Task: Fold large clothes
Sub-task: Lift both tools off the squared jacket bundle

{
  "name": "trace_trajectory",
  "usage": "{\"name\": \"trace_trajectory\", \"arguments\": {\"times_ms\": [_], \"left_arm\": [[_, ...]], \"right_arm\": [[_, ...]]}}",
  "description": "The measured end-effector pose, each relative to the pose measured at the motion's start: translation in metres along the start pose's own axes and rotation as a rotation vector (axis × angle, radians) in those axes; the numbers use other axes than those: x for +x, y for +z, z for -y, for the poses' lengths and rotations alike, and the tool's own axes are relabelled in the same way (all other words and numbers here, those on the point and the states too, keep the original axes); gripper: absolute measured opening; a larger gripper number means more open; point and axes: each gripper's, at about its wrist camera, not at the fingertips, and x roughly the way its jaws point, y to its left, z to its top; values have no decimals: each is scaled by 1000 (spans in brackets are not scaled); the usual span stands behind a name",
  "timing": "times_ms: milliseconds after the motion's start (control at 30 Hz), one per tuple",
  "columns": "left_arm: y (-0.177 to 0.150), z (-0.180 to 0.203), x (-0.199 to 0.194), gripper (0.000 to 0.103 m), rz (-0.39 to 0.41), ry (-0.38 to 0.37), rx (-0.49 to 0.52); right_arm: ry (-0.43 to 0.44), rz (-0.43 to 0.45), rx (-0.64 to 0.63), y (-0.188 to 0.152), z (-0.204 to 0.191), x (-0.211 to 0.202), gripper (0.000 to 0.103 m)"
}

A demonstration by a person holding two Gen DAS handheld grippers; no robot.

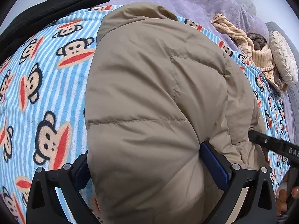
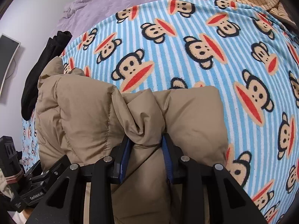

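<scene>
From the left wrist I lose my left claw [image 1: 149,169] pads behind the puffy tan jacket [image 1: 153,97]; its near hem runs off the frame. The right claw [image 1: 271,145] shows only as a black bar at the right edge.

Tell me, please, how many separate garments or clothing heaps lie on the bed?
3: the tan puffer jacket gripped in the middle, black clothing beyond its far left, a striped beige heap at far right. More may be hidden.

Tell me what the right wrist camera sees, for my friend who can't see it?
The right gripper pinches a bunched fold of a puffy tan jacket lying on a blue striped monkey blanket. Black clothes lie at the left.
</scene>
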Motion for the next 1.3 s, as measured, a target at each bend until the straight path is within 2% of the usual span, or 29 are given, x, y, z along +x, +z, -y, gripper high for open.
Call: {"name": "trace_trajectory", "arguments": {"times_ms": [200, 367, 500, 700, 967, 1300], "left_arm": [[-5, 9, -29, 103, 28, 92, 40], [-25, 4, -65, 103, 50, 107, 52], [-53, -3, -80, 103, 23, 111, 56], [-85, -9, -78, 103, -49, 106, 54], [-91, -1, -86, 103, -50, 120, 117], [-98, 10, -112, 103, -24, 130, 102]], "right_arm": [[7, -11, -57, -38, -4, -38, 38], [0, 3, -59, -71, -1, -66, 38], [-7, -7, -48, -90, 3, -76, 38], [-19, -80, -18, -117, 10, -65, 38], [-49, -101, 5, -129, 8, -63, 41], [-63, -76, 8, -138, -2, -93, 54]]}}
